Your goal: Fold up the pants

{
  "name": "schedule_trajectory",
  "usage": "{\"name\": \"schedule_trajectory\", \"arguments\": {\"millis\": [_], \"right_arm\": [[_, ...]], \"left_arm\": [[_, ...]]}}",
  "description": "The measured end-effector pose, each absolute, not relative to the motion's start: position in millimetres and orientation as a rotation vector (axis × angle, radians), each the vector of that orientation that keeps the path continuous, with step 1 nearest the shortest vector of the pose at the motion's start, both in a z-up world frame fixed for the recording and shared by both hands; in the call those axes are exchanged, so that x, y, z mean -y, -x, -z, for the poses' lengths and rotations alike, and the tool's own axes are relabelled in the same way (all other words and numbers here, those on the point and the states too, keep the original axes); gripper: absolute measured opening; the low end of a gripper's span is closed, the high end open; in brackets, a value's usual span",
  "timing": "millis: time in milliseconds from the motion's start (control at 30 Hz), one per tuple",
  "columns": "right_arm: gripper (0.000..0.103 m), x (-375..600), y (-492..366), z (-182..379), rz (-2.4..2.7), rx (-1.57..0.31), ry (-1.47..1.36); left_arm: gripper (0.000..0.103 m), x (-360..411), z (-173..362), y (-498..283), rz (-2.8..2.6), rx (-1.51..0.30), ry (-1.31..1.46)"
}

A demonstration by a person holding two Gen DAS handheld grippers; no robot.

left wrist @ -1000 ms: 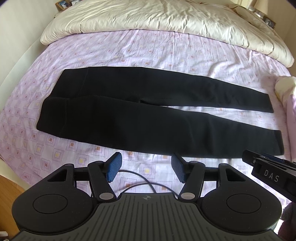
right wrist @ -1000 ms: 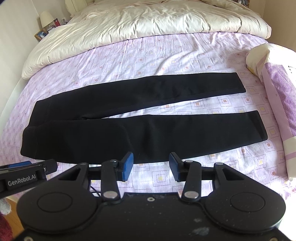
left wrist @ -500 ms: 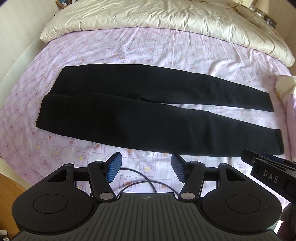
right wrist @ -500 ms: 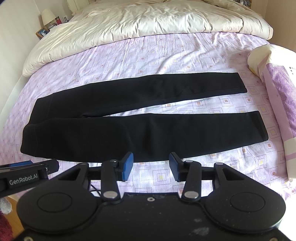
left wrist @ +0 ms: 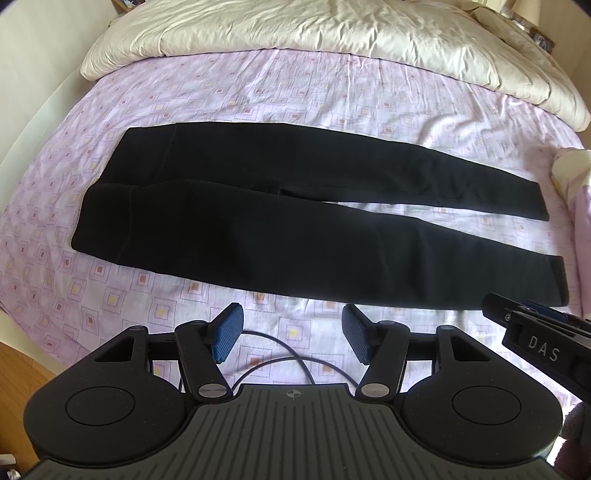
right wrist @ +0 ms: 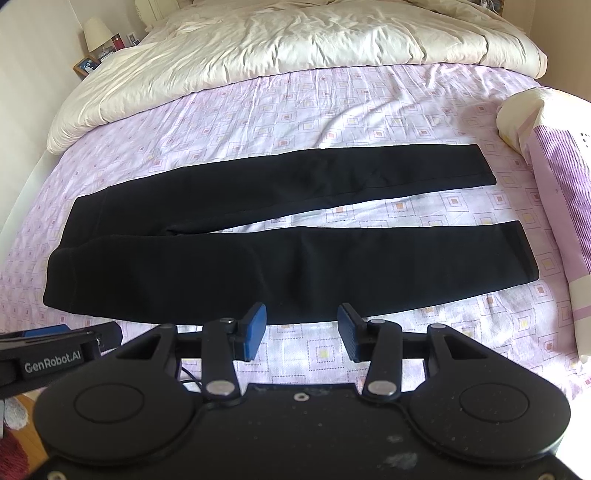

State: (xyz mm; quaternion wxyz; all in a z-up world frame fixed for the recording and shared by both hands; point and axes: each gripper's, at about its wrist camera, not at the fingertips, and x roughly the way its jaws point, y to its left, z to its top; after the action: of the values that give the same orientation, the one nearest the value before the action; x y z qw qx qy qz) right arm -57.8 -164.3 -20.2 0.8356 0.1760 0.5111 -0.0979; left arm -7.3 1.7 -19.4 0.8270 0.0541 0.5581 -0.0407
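Black pants (left wrist: 280,221) lie flat on the purple patterned bedsheet (left wrist: 258,92), waistband to the left, both legs spread apart to the right. They show likewise in the right wrist view (right wrist: 258,243). My left gripper (left wrist: 291,328) is open and empty, just short of the near leg's lower edge. My right gripper (right wrist: 301,330) is open and empty, its tips at the near leg's lower edge. The right gripper's body (left wrist: 543,350) shows at the right edge of the left wrist view. The left gripper's body (right wrist: 55,358) shows at the left of the right wrist view.
A cream duvet (left wrist: 332,33) is bunched across the far side of the bed. A striped purple pillow (right wrist: 557,192) lies at the right by the leg ends. A nightstand with a lamp (right wrist: 94,35) stands far left. A cable (left wrist: 280,365) runs under my left gripper.
Both grippers have drifted slightly, so the pants sit a little lower and nearer in both views. The pants have not moved and both grippers stay open.
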Motion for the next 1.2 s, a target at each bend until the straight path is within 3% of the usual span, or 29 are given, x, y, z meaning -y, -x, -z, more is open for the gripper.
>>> {"name": "schedule_trajectory", "arguments": {"millis": [267, 400, 500, 700, 967, 1200], "right_arm": [[0.046, 165.9, 56.2, 23.3, 0.204, -1.085, -0.4], [0.046, 164.1, 52.7, 28.2, 0.201, -1.102, -0.429], [0.046, 159.5, 49.4, 34.7, 0.196, -1.127, -0.451], [0.046, 151.2, 45.2, 53.2, 0.214, -1.199, -0.506], [0.046, 140.9, 34.6, 76.0, 0.312, -1.287, -0.556], [0.046, 121.9, 7.6, 85.1, 0.381, -1.335, -0.581]], "left_arm": [[0.054, -7.3, 16.4, 5.8, 0.072, -1.169, -0.112], [0.039, -16.5, 17.8, 4.0, 0.065, -1.18, -0.095], [0.035, -27.5, 22.1, 1.4, 0.051, -1.172, -0.108], [0.035, -55.4, 49.1, -4.5, 0.134, -1.089, -0.203], [0.036, -74.2, 109.3, -1.6, 0.297, -0.942, -0.64], [0.036, -98.3, 153.3, -13.8, 0.411, -0.916, -0.79]]}}
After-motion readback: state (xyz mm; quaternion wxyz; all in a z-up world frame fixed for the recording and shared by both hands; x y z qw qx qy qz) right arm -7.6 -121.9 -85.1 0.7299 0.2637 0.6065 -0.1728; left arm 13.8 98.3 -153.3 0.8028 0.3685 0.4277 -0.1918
